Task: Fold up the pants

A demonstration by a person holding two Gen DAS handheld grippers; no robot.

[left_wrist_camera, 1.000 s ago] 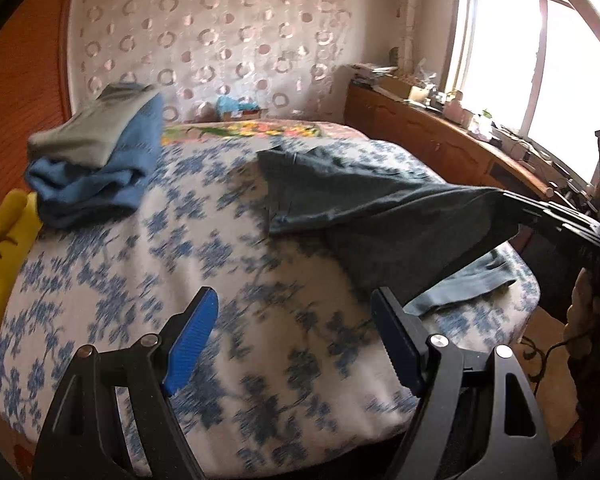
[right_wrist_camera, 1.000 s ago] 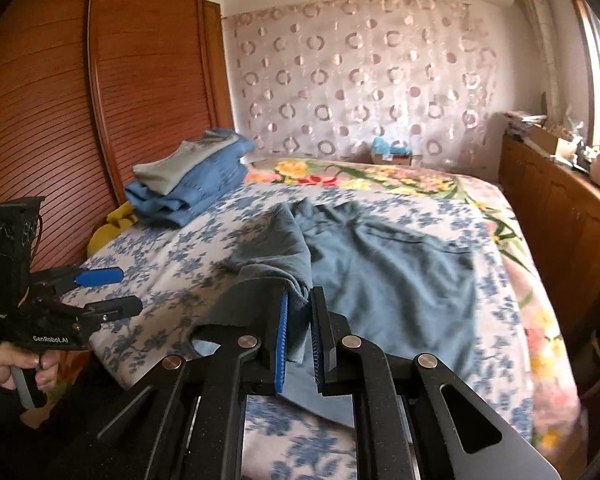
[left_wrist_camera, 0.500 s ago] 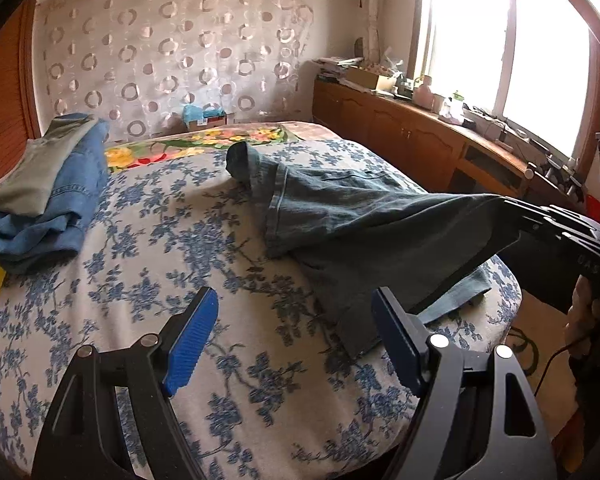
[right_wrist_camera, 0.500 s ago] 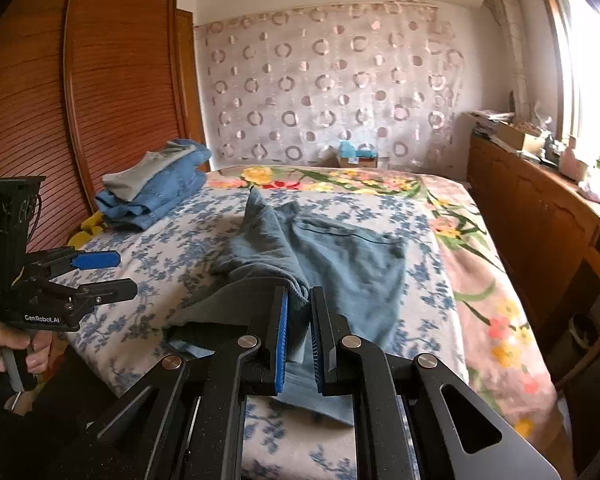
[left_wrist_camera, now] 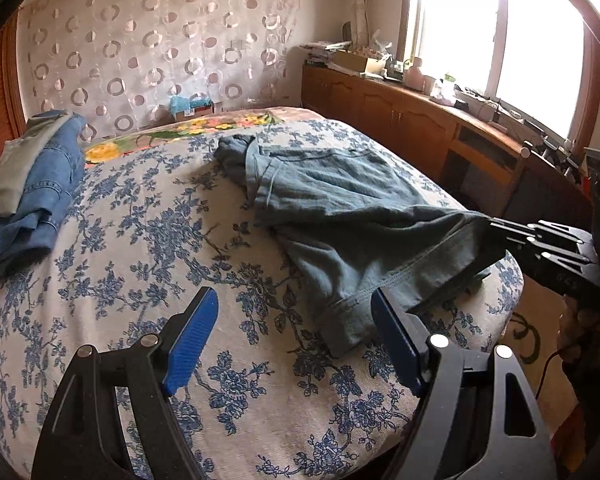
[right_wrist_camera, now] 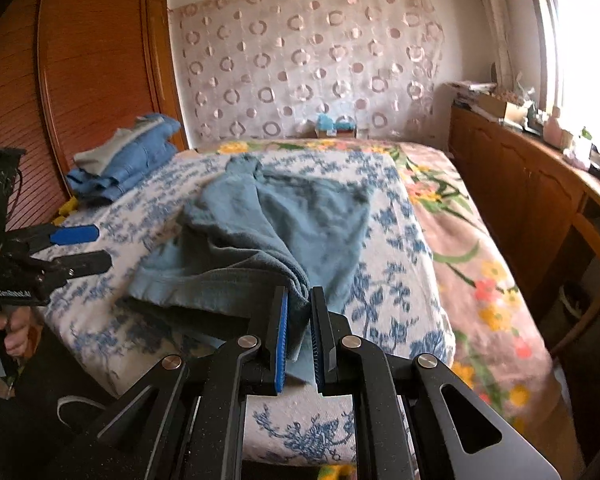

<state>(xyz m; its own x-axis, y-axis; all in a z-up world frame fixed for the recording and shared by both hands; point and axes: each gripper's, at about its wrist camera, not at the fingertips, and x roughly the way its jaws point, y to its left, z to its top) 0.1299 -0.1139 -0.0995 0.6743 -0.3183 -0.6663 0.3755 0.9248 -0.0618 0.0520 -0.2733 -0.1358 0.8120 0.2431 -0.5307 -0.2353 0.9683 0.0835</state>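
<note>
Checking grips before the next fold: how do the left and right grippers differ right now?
The left gripper is open and holds nothing, hovering over the bedspread; the right gripper is shut on the teal pants. The left sits near the pants' lower hem; the right lifts an edge off the bed. Both have blue pads and black frames.

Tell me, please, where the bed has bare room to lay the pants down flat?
Bare floral bedspread lies between the stacked clothes and the teal pants, reaching the near edge. The right side is taken: the pants cover it, and the right gripper clamps their hem.
</note>
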